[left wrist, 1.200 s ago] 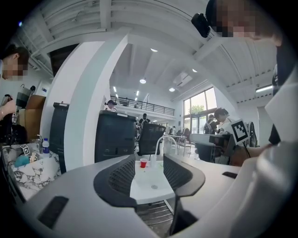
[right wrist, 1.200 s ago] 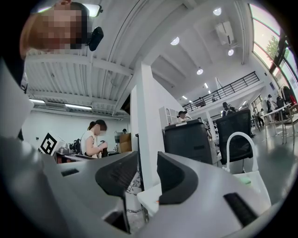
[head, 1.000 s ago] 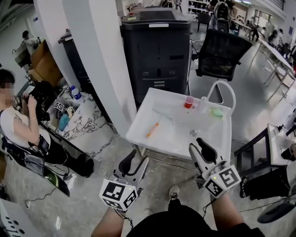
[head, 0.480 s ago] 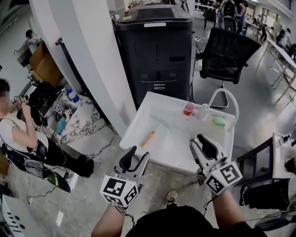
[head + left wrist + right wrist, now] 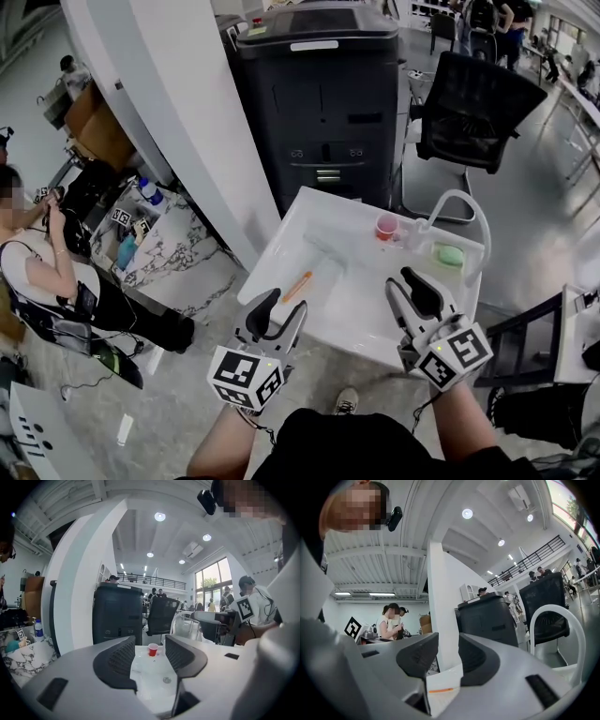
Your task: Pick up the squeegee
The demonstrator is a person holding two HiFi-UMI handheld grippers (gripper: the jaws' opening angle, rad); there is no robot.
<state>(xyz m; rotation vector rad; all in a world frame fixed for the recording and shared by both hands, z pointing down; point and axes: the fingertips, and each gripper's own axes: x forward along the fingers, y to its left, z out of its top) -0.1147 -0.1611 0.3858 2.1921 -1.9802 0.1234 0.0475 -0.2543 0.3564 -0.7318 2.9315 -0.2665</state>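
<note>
A red cup (image 5: 386, 227) stands at the far side of the white table (image 5: 361, 305) — its contents cannot be made out. The squeegee (image 5: 323, 248) lies flat mid-table, beyond the left gripper (image 5: 281, 307) and right gripper (image 5: 405, 281) — both have their jaws spread, empty, well short of it.

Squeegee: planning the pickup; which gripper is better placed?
Probably left: the pale squeegee lies on the table's left half, ahead of the left gripper, whose empty fingers are opening. The right gripper is farther off.
</note>
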